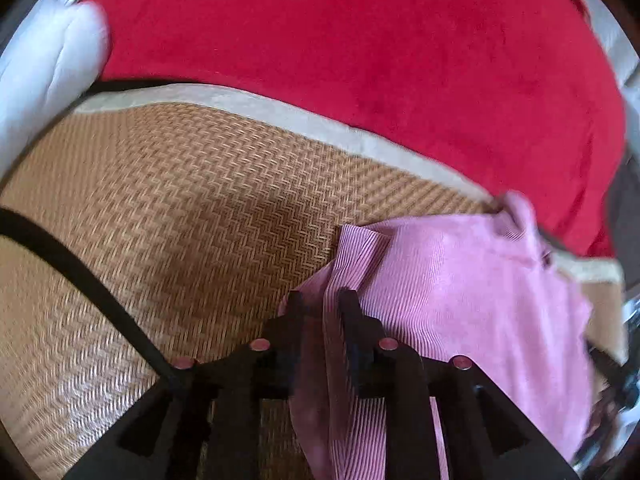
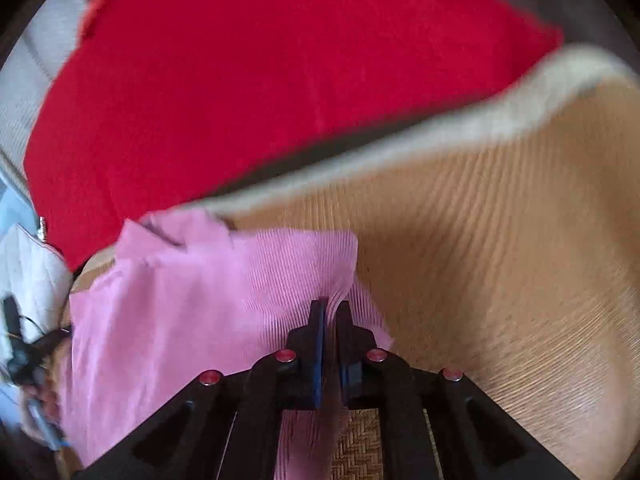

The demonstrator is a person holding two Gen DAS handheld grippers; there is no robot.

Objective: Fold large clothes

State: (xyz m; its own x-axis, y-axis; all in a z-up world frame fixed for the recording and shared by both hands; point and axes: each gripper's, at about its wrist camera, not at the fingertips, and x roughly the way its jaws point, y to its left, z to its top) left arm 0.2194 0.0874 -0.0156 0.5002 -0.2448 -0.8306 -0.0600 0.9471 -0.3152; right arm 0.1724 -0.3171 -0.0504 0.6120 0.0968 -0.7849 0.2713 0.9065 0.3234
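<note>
Right fingers [image 2: 329, 304] pinching pink garment [image 2: 208, 280], motion-blurred, lower edge cut off

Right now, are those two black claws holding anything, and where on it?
Both hold the pink ribbed garment. The right gripper pinches its ribbed edge; the left gripper has a fold of its opposite edge between its fingers.

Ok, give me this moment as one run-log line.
garment: pink ribbed garment on woven mat | left gripper: fabric between fingers | right gripper: shut on fabric | behind: red blanket
</note>
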